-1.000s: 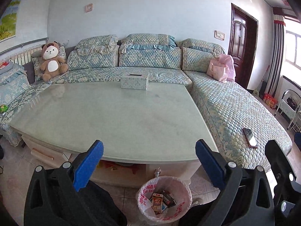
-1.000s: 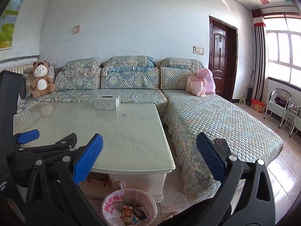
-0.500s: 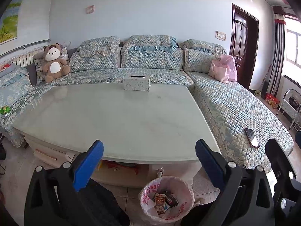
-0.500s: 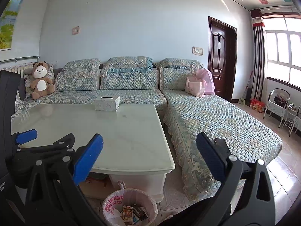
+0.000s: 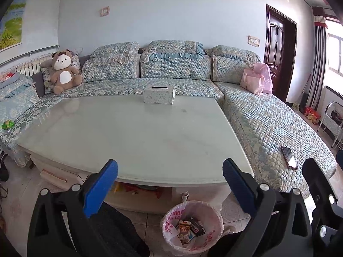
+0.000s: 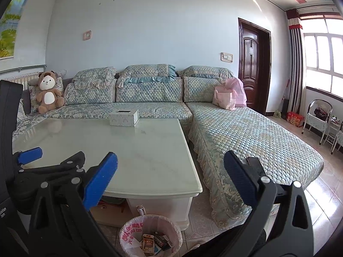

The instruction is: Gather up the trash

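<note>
A waste bin lined with a pink-printed bag stands on the floor in front of the coffee table; it holds several small cartons. It also shows in the right wrist view. My left gripper is open and empty, held above and in front of the bin. My right gripper is open and empty, to the right of the left one. A crumpled green scrap lies on the left sofa seat.
A pale coffee table carries a tissue box. An L-shaped sofa wraps around it, with a teddy bear, pink bags and a phone. Folding chairs stand at the right.
Both grippers have drifted slightly back and up, so the view tilts upward a little. Both stay open and empty.
</note>
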Motion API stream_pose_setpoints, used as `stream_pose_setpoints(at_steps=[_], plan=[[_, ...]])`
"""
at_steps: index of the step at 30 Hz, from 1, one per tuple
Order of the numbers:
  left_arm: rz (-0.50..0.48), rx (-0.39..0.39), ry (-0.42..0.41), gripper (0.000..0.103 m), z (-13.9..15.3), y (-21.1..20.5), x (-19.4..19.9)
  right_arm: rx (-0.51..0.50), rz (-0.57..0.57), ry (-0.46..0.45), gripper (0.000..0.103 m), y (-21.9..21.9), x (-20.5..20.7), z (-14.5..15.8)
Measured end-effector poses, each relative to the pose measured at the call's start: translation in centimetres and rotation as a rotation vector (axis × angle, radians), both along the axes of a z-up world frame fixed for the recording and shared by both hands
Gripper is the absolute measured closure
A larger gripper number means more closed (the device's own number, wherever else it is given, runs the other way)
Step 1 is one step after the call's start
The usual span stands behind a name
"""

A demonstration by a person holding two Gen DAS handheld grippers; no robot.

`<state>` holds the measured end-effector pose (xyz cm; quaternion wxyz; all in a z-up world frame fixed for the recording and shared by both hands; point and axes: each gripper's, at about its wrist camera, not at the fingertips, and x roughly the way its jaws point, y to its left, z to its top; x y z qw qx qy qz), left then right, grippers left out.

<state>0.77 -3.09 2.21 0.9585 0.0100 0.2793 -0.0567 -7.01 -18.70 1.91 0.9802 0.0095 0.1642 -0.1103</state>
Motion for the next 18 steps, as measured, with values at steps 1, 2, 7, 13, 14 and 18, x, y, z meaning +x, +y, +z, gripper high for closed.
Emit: stream_pose_setpoints(at_steps=[1,2,7,13,14,18], plan=[[0.000,0.000,0.001,0.007,-0.02,0.00,-0.01,-0.001,-0.001,0.000,0.006,0.02,-0.01,0.00],[0.000,-0.001,0.002,0.007,-0.03,0.03,0.01,-0.001,-0.001,-0.001,0.006,0.05,-0.01,0.01],[0.000,-0.002,0.002,0.007,-0.02,0.12,0.03,-0.003,0.000,-0.001,0.006,0.06,-0.01,0.03],[0.005,-0.002,-0.006,0.007,0.18,0.17,0.02,0.001,0.003,-0.005,0.006,0.08,-0.03,0.01],[0.005,-0.003,-0.005,0.007,0.16,0.18,0.01,0.001,0.002,-0.005,0.006,0.06,-0.02,0.01],[0.005,-0.004,-0.005,0.007,0.20,0.21,-0.08,-0.003,0.001,-0.007,0.006,0.13,-0.08,0.08]])
